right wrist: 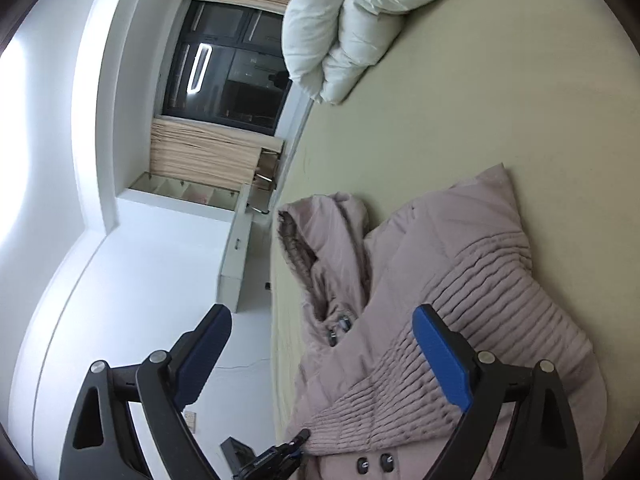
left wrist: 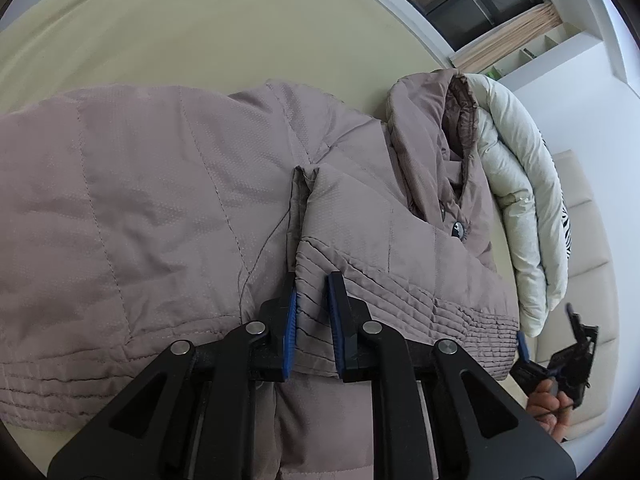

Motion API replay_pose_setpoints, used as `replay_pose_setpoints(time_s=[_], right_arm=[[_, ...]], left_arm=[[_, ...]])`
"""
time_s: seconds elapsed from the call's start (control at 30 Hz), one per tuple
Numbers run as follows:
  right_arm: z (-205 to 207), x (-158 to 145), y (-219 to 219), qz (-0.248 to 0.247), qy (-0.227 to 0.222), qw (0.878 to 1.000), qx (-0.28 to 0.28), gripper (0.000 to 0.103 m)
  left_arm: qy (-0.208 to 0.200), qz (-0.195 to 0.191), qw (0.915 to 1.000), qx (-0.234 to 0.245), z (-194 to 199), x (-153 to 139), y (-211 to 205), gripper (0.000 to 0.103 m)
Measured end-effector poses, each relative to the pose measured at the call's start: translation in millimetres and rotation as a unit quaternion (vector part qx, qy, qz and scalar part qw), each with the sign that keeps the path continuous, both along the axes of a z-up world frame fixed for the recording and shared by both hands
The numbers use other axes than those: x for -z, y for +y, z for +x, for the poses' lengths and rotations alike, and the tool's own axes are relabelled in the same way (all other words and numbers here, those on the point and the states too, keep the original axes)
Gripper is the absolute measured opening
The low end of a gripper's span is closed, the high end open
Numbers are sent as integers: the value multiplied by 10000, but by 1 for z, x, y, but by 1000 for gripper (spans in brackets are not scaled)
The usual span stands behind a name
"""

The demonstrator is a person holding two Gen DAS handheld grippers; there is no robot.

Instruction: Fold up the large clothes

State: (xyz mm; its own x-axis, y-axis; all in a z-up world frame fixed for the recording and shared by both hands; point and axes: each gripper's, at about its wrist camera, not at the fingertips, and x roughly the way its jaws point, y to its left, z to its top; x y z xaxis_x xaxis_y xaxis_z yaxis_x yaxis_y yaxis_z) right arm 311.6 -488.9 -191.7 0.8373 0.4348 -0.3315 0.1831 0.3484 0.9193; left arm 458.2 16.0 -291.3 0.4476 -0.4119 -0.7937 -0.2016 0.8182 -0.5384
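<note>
A mauve padded jacket (left wrist: 152, 208) lies spread on a pale yellow-green bed (left wrist: 208, 28), hood (left wrist: 436, 120) toward the right. My left gripper (left wrist: 313, 284) is shut on the jacket's ribbed hem, with a fold of cloth pinched between its blue pads. In the right wrist view the same jacket (right wrist: 460, 280) lies folded over, its ribbed band up and its fur-lined hood (right wrist: 316, 240) at the bed's edge. My right gripper (right wrist: 324, 324) is open and empty just above the jacket; it also shows small at the far right of the left wrist view (left wrist: 560, 356).
A white duvet (left wrist: 516, 184) is bunched past the hood at the head of the bed; it shows at the top of the right wrist view (right wrist: 352, 20). The bed's edge (right wrist: 280, 320) drops to a white floor. A dark window (right wrist: 228, 68) and curtains stand beyond.
</note>
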Motion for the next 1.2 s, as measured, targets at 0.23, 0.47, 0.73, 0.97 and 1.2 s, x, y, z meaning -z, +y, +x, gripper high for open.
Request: replay_pose_setpoints(time_s=[0.23,0.47,0.73,0.97,1.2], right_arm=[[3,59,-6,-560,435,9975,23,70],[-55,5,19,-480,211,9984,221,99],[-137,-1,124,-572,277,9933,-964,99],[-188,11,166,-391,485,9914,-1147,99],[-206,5,180,-492,508,9903,-1193,96]], left_arm=[[-1,-378,9993,-30,5,2,12,19],[-621,-337,9954,-654,-74,-55,85,29],[-671,-428,9735,-2142,-228,-55,183,70],[-364,-428,9434,-3269,-298,-30,245,70],[2,-190,9246,-3804,-308,-7,264,70]])
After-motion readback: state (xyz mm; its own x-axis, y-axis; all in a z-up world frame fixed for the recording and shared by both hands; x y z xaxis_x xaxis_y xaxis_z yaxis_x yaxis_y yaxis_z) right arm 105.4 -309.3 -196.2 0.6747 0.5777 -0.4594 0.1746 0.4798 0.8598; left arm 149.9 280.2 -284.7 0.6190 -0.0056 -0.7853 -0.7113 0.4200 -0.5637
